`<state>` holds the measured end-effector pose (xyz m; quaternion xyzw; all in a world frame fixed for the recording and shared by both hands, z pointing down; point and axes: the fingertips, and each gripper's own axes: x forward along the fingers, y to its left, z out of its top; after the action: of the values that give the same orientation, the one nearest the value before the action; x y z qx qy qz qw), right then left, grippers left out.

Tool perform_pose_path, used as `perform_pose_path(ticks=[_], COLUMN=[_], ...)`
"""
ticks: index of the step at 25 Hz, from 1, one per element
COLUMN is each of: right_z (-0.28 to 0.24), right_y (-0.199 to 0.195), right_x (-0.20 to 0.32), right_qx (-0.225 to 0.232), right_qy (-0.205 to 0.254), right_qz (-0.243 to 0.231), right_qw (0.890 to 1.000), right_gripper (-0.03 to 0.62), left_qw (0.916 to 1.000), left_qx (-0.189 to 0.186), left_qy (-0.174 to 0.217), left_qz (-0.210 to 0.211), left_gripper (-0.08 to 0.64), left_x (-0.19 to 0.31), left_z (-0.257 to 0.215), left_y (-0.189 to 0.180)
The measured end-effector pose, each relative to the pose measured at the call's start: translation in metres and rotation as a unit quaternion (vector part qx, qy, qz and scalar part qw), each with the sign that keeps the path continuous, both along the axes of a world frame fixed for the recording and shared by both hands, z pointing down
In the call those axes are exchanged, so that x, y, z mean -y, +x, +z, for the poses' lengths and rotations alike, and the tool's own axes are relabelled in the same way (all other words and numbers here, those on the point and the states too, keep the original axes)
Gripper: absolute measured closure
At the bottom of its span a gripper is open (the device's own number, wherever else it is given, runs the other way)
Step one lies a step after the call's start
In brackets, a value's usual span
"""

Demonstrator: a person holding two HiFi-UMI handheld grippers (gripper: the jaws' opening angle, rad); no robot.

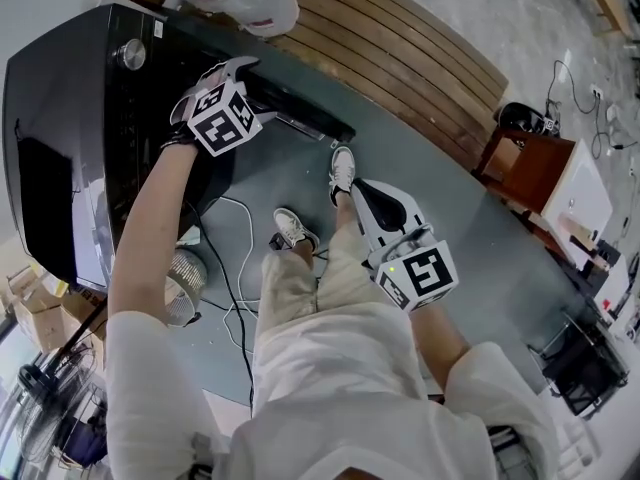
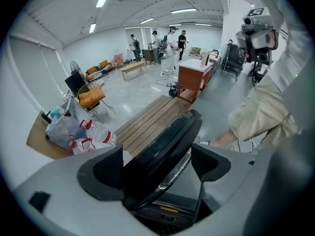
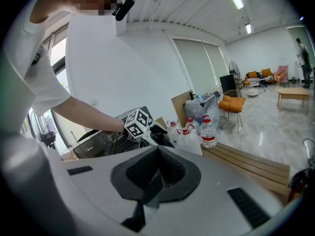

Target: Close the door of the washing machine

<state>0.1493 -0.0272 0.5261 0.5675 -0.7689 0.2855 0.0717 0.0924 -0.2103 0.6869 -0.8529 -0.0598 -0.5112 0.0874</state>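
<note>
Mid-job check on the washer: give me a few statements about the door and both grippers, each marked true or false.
1. The washing machine has its door shut. False: the door stands swung out from the front.
2. The door's edge stands between the left gripper's parted jaws. True.
3. The right gripper holds a water bottle. False: its jaws are together with nothing between them, down by the person's leg.
4. A slatted wooden bench lies beside the machine. True.

Faint "Midea" on the washing machine (image 3: 91, 150) front panel.
</note>
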Motion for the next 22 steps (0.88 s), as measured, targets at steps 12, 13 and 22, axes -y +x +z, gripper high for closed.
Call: perform_pose_path(ticks=[12,13,22], right_z=[-0.002,-0.002,-0.003], right_y=[-0.023,-0.025,-0.049], right_x=[0.000,0.000,0.005], right_qx=[-0.005,-0.005,-0.009], right_qy=[0.002,0.002,0.000], right_qz=[-0.001,-0.002,-0.020], right_qw=[1.000,1.000,1.000], right_gripper=[0.594,0.594,0.594], left_qw=[0.9996,0.9996,0.9771], left_qx=[-0.002,-0.012,-0.101], left_qy=[-0.015,-0.022,-0.071], left_qz=[0.024,0.012,-0.173], left_gripper=[0.146,0.146,0.146], left_x=[-0.028,-0.032,-0.046], left_z=[-0.012,-0.015,-0.037], left_y=[-0.029,-0.031,-0.058])
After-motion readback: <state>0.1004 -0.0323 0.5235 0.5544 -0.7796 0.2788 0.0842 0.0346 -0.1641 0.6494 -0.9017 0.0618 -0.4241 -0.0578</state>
